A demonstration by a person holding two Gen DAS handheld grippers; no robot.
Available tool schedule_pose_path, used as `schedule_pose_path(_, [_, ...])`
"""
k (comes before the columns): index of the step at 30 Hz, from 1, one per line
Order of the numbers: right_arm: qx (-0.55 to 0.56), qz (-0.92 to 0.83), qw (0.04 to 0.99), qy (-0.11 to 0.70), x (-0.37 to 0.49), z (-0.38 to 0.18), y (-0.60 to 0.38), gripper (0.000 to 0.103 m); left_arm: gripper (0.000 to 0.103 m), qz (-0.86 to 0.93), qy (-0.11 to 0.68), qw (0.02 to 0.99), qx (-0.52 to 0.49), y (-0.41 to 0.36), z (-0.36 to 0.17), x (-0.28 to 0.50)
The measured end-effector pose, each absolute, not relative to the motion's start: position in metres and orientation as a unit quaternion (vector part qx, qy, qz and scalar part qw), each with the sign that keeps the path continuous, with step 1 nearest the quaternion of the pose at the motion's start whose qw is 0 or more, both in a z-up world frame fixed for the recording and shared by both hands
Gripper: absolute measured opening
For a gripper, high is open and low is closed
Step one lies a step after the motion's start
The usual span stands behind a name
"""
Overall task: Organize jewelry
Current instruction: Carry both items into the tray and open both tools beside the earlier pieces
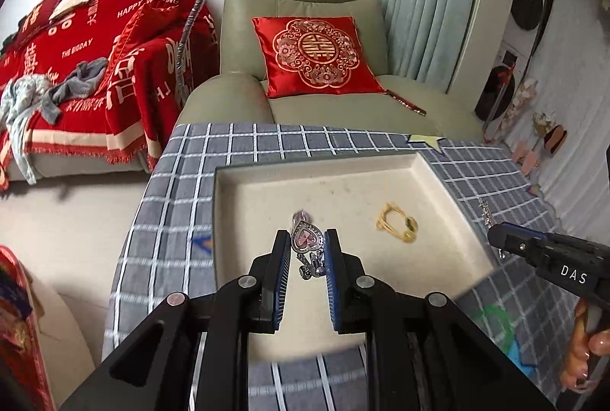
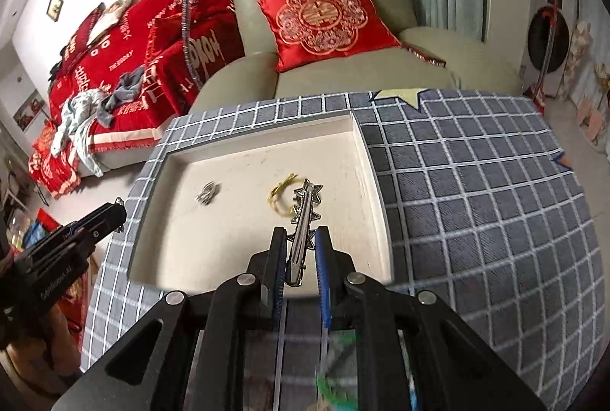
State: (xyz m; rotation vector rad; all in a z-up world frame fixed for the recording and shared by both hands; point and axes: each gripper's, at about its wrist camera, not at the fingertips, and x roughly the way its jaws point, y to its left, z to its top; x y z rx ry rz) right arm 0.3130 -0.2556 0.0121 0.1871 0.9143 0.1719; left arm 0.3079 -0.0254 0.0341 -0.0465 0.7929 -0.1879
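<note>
My left tool [image 1: 308, 243] is clamped on the heart brooch [image 1: 306, 239], my right tool [image 2: 300, 239] on the star hairclip [image 2: 305, 209], both over the tray [image 1: 427, 178]. I'd lower each onto bare lining, clear of the yellow bracelet [image 1: 396, 226].

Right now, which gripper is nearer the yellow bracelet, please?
Right. The right gripper is at the tray's right side, where the bracelet lies; the left gripper is at its left edge.
</note>
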Motion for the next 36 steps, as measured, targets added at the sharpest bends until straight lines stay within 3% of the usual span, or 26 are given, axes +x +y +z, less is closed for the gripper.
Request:
schedule_pose_path(13, [0.061,0.072,0.873,0.479,0.384,-0.039,-0.249,0.016,0.032,-0.059,0.458,0.887,0.006,-0.041,-0.034,0.362])
schedule_pose_path(29, [0.074,0.079,0.859,0.5,0.375,-0.061,-0.251,0.017,0.033,-0.049,0.463,0.885,0.019,-0.047,-0.045,0.356])
schedule_pose_path(31, [0.078,0.082,0.862,0.495,0.374,-0.055,-0.251,0.022,0.033,-0.05,0.461,0.886,0.021,-0.048,-0.044,0.355])
schedule_pose_path(33, [0.08,0.084,0.865,0.489,0.372,-0.049,-0.25,0.036,0.033,-0.053,0.461,0.885,0.02,-0.048,-0.043,0.354])
schedule_pose_path(36, [0.081,0.083,0.87,0.479,0.367,-0.041,-0.251,0.038,0.033,-0.056,0.459,0.887,0.019,-0.048,-0.041,0.353])
